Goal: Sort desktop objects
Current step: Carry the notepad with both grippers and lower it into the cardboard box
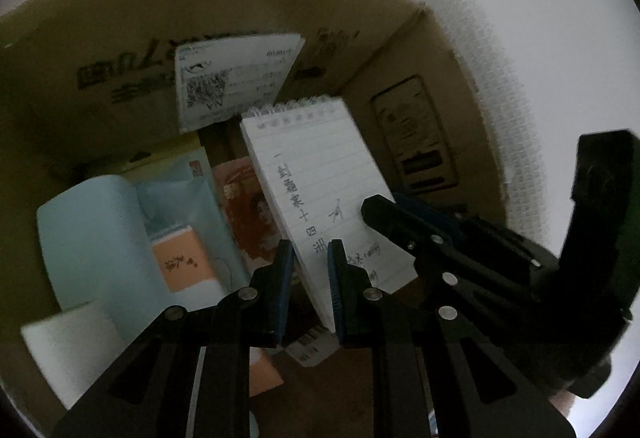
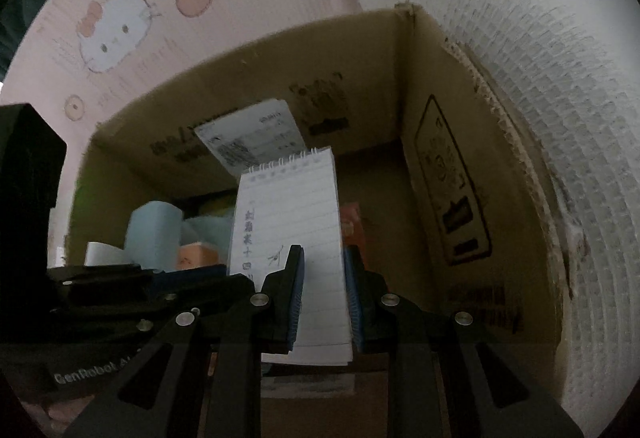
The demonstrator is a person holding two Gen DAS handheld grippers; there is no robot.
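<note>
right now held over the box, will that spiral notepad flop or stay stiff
Probably fairly stiff: the spiral notepad stands straight, unbent, between the right hand-held gripper pads. It looks thin, so likely light. Its loose lined pages may fan open when it drops into the cardboard box.

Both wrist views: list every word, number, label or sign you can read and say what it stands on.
"GenRobot", then letters cut off: left gripper body, seen in the right wrist view.
"一剑霜寒十四洲", handwritten column: spiral notepad.
Shipping label: QR code, print too blurred.
Cardboard box: large characters, framed handling sign, barcode; all unreadable.
Orange booklet: writing too small.
</note>
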